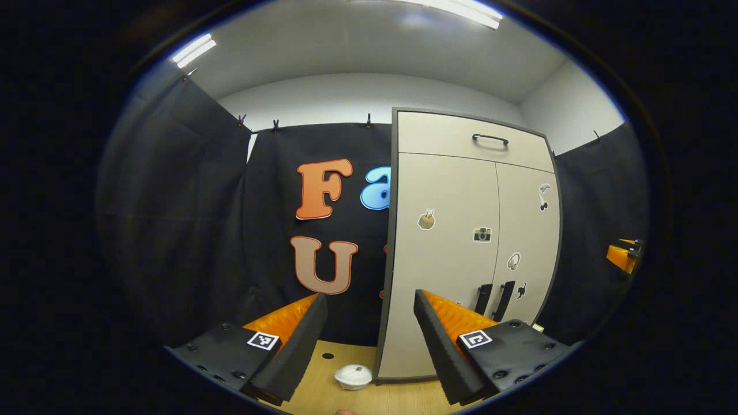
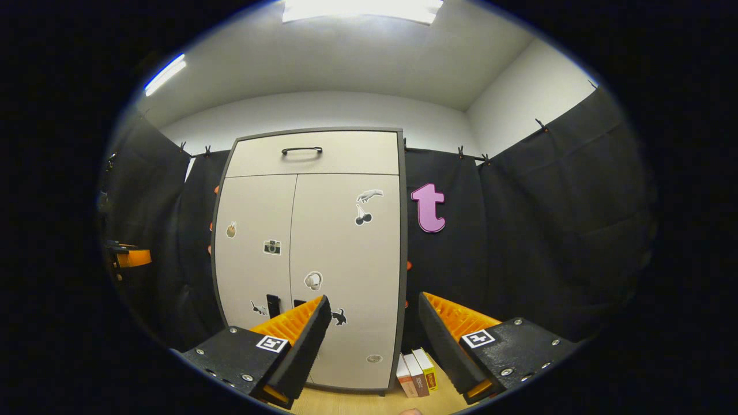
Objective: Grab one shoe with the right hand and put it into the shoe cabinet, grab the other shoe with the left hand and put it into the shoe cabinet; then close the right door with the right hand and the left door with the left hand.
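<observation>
The left gripper [image 1: 369, 323] is held up in front of the shoe cabinet [image 1: 461, 248], its 2 fingers spread wide with nothing between them. In the right gripper view the right gripper [image 2: 375, 328] is just the same: fingers far apart, holding nothing, pointed at the cabinet front.

The shoe cabinet stands upright on the wooden floor [image 1: 346, 397] against the black cloth wall. It is pale beige with a dark grey frame, a top drawer with 1 dark curved handle [image 1: 490, 139], and 2 tall doors below. Both the left door [image 2: 256, 253] and the right door [image 2: 346, 259] lie flat and flush with the frame, and 2 dark upright handles [image 1: 494, 298] sit side by side at the seam, low down. Small stickers dot the doors, among them a camera [image 2: 272, 246] and a pair of cherries [image 2: 363, 217].

In the left gripper view a small white lidded bowl [image 1: 353, 376] sits on the floor just beside the cabinet's left corner. In the right gripper view 3 small boxes [image 2: 416, 364] stand together at the cabinet's right foot, close to the right gripper's fingers.
</observation>
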